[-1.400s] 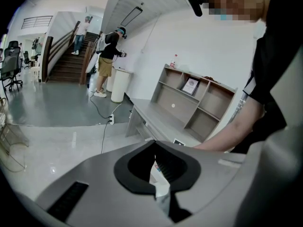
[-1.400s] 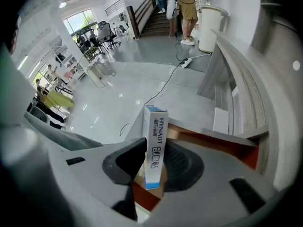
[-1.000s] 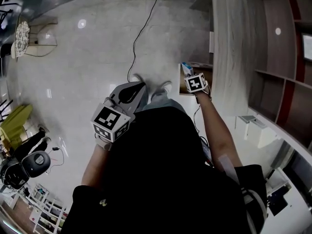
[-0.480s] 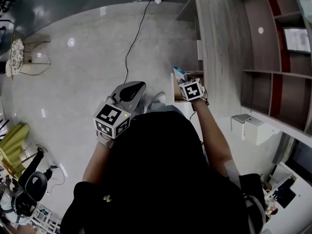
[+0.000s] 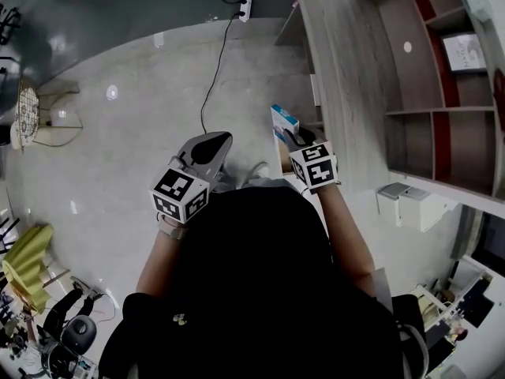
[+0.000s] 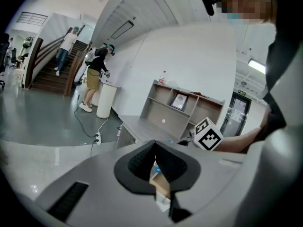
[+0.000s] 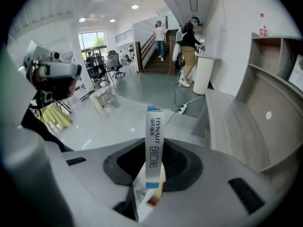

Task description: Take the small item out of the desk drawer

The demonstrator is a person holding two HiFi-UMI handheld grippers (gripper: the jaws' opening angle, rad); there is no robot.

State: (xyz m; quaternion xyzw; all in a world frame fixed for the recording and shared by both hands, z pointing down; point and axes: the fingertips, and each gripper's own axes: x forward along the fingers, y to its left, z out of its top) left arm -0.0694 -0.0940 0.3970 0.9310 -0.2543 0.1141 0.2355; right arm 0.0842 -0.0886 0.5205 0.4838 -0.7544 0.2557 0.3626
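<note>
Long pale wood-grain desk (image 5: pixel 339 77), grey-brown open shelf unit (image 5: pixel 430 69) standing along its far side, small framed picture (image 5: pixel 463 51) in one compartment, glossy grey floor (image 5: pixel 118 148), white power strip (image 5: pixel 245 6) and black cable (image 5: pixel 213 69) lying on it

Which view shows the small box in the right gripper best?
The right gripper view: the box stands edge-on between its jaws, print legible. The head view shows its blue-and-white face, small. The left gripper view doesn't show it clearly.
</note>
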